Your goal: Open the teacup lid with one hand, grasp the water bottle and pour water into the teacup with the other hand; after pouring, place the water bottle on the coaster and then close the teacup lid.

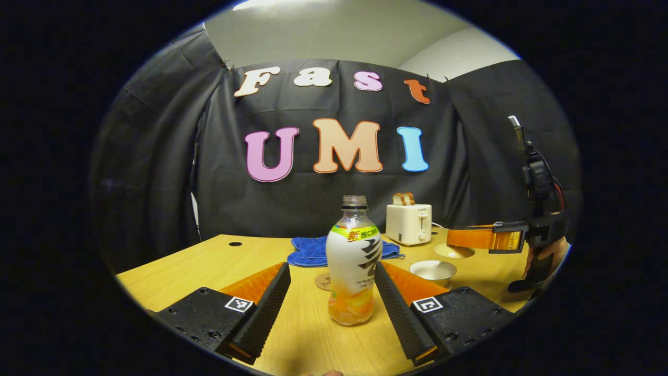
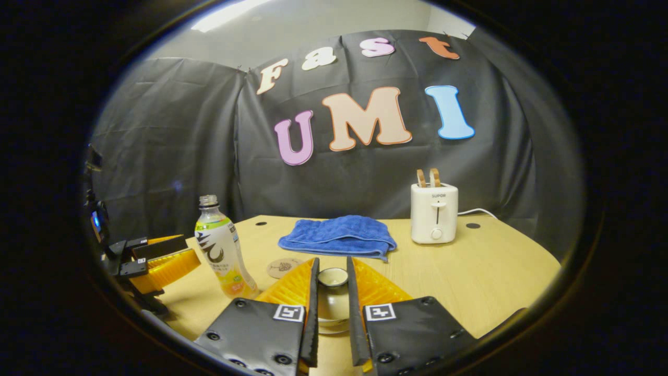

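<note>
The left claw (image 1: 332, 300) stands open, with the water bottle (image 1: 354, 261) upright between its fingers, which do not touch it. The bottle is uncapped, thin plastic and probably light, so a gentle hold around the middle seems best. The right claw (image 2: 333, 305) is closed on the teacup lid (image 2: 333, 278); being ceramic, the lid is likely slippery and fragile. Beyond them, the coaster (image 2: 284, 268) lies on the bench (image 2: 496, 282).
</note>
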Tool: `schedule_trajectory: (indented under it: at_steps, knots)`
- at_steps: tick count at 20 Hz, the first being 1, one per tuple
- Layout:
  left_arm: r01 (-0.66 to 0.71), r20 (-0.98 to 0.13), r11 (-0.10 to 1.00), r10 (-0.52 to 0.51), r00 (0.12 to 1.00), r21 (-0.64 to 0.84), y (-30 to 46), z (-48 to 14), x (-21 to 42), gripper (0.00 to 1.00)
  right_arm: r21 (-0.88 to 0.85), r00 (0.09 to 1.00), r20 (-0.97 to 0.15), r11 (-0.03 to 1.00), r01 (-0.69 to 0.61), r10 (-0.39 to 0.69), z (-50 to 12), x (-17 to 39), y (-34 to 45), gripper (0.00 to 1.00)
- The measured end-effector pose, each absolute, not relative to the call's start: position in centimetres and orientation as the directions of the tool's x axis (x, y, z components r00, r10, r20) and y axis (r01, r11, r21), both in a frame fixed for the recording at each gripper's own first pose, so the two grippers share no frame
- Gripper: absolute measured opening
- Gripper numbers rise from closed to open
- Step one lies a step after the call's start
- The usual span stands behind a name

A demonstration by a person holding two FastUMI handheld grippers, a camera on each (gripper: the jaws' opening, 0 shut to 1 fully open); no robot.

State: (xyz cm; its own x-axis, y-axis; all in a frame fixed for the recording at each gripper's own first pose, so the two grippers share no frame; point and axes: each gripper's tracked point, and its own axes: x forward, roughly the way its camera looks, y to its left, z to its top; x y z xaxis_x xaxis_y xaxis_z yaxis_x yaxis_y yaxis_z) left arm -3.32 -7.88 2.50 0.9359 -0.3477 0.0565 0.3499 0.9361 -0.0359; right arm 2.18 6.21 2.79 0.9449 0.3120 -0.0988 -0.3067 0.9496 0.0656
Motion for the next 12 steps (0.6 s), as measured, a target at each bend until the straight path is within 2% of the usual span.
schedule_trajectory:
  at_steps: [5,12]
  knots:
    - [0.392,0.016,0.918,-0.391,0.92,-0.07,-9.7,1.6,-2.5,0.95,0.069,0.947,-0.091,0.951,-0.303,0.308,3.1,2.1,5.6,0.27]
    - [0.382,-0.044,0.921,-0.386,0.921,-0.08,-10.5,0.0,-0.6,0.95,0.077,0.953,-0.079,0.955,-0.285,0.291,3.4,1.9,4.1,0.29]
